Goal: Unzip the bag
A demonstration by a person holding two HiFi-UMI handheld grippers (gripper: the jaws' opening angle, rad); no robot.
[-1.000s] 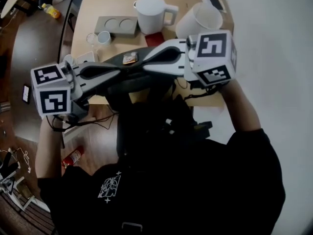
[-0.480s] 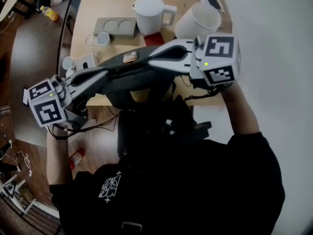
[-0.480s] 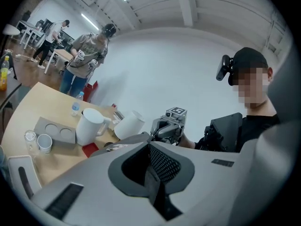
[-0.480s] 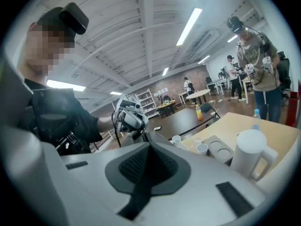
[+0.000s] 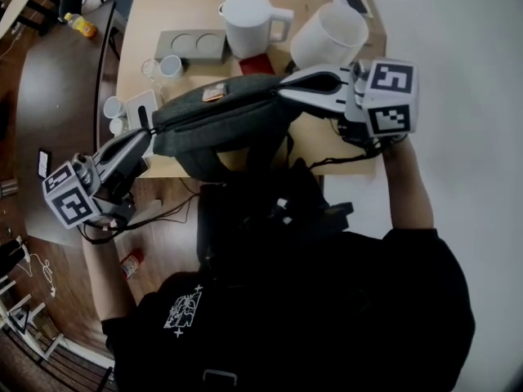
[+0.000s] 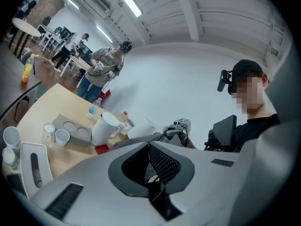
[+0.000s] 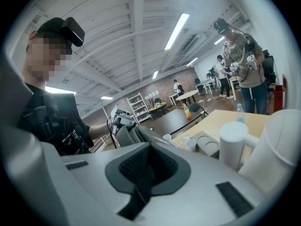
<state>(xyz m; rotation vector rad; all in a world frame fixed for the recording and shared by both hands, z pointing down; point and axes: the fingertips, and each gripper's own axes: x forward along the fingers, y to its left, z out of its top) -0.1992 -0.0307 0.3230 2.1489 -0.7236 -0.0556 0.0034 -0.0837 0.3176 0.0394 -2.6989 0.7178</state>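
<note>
- L gripper [image 5: 140,141]: jaws closed tight, pinching the left end of the bag [image 5: 221,114]. Exact part gripped is too small to tell.
- R gripper [image 5: 284,91]: jaws closed on a dark strap-like bit at the bag's right end.
- Bag: dark grey, long, stretched btwn both grippers, over the near edge of the tabletop [image 5: 163,15], in front of the person holding them.
- Farther back on the tabletop: white jug [image 5: 249,23] w/ handle, white pitcher [image 5: 327,35] just beside it, grey two-hole tray [image 5: 196,46] to their left, small cups [image 5: 172,65] near the tray.
</note>
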